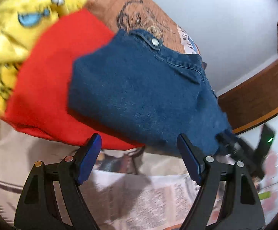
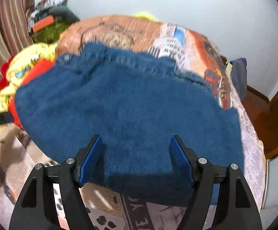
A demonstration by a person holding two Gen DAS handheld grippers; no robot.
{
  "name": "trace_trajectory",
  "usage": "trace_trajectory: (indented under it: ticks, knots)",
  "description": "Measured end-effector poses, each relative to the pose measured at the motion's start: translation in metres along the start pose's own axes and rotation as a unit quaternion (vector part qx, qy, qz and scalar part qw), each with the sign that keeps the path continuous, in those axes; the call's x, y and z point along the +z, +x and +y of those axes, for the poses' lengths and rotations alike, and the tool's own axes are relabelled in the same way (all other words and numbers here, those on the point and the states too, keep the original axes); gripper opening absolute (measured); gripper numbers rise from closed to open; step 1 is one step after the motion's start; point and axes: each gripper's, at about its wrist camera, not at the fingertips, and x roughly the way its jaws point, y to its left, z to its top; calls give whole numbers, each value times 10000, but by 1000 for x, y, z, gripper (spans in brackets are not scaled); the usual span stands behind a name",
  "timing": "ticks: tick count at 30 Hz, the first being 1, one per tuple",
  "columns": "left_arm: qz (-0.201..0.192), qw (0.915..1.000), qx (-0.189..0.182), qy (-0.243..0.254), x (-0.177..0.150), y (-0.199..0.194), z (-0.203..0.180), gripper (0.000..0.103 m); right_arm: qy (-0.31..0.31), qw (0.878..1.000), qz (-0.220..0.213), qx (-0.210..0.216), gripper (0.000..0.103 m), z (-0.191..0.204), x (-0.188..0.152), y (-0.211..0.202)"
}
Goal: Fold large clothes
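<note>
Folded denim garment (image 2: pixel 123 105), collar away

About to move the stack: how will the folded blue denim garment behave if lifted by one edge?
The denim garment is probably floppy: its folded layers would likely fall open and sag. Thick cloth with a metal snap suggests some weight. Resting partly on the red garment, it may drag that along.

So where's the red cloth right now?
In the left wrist view the red cloth lies on the bed's printed cover, left of the folded denim garment that overlaps its edge, with the yellow plush toy on its other side.
</note>
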Motion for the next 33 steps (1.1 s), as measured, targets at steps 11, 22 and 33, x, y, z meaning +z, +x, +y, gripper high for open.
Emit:
trace_trajectory:
  ticks: [11, 22, 33]
  knots:
    - [-73, 9960, -540, -714, 33, 43, 22, 64, 204, 9996, -28, 201, 76, -9, -6, 2]
    - [-682, 9930, -91, -961, 64, 61, 19, 42, 201, 9997, 17, 161, 79, -8, -5, 2]
    - [-2061, 9757, -162, 725, 50, -58, -81, 26, 274, 9965, -412, 674, 79, 15, 42, -38]
